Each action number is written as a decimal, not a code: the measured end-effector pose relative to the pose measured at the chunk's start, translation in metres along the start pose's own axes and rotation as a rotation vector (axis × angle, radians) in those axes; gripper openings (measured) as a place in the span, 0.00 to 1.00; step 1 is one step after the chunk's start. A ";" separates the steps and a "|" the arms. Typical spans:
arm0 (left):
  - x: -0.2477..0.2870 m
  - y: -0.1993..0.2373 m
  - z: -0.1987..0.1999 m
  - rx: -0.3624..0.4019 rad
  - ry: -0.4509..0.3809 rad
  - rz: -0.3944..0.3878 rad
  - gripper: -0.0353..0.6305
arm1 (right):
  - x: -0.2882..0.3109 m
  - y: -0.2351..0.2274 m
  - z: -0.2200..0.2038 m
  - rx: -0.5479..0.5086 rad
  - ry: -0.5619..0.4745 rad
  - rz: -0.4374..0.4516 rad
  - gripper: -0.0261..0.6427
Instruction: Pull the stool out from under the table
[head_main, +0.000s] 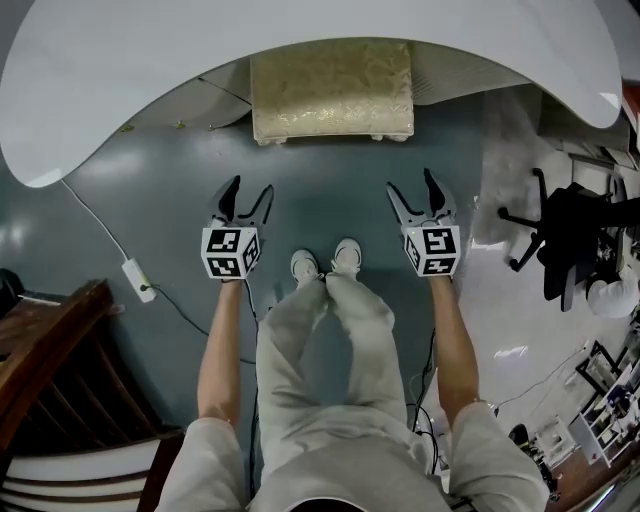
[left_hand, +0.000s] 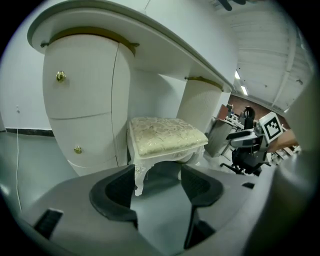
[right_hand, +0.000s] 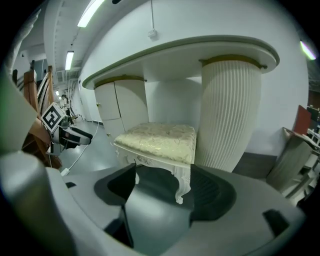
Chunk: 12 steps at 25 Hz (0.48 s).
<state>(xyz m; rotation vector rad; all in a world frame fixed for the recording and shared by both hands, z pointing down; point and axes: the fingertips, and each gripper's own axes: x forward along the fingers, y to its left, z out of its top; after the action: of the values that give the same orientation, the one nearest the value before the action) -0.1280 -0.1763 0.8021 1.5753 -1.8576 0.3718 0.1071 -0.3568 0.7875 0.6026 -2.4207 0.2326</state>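
The stool (head_main: 333, 92) has a cream brocade cushion and white carved legs, and its far half is tucked under the curved white table (head_main: 300, 35). My left gripper (head_main: 245, 198) hangs open and empty above the grey floor, short of the stool's front left corner. My right gripper (head_main: 421, 193) is level with it, open and empty, short of the front right corner. In the left gripper view the stool (left_hand: 165, 136) stands beyond the parted jaws of my left gripper (left_hand: 157, 187). In the right gripper view the stool (right_hand: 162, 137) shows a front leg between the spread jaws of my right gripper (right_hand: 165, 189), without contact.
The person's feet (head_main: 326, 262) stand between the grippers. A white power strip (head_main: 138, 279) with its cable lies on the floor at left. Dark wooden furniture (head_main: 50, 370) is at bottom left, a black office chair (head_main: 570, 235) at right. A drawer pedestal (left_hand: 80, 100) and a fluted column (right_hand: 227, 115) flank the stool.
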 end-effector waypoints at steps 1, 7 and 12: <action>0.011 0.004 -0.007 0.003 0.001 0.003 0.45 | 0.011 -0.005 -0.009 0.001 0.000 -0.005 0.53; 0.077 0.032 -0.042 -0.012 -0.005 0.027 0.46 | 0.083 -0.037 -0.056 -0.002 0.020 -0.030 0.58; 0.118 0.049 -0.059 -0.005 -0.018 0.039 0.47 | 0.128 -0.052 -0.086 -0.004 0.031 -0.031 0.62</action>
<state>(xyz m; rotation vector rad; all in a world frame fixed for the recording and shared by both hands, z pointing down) -0.1629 -0.2193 0.9316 1.5458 -1.9042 0.3708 0.0881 -0.4233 0.9346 0.6297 -2.3799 0.2227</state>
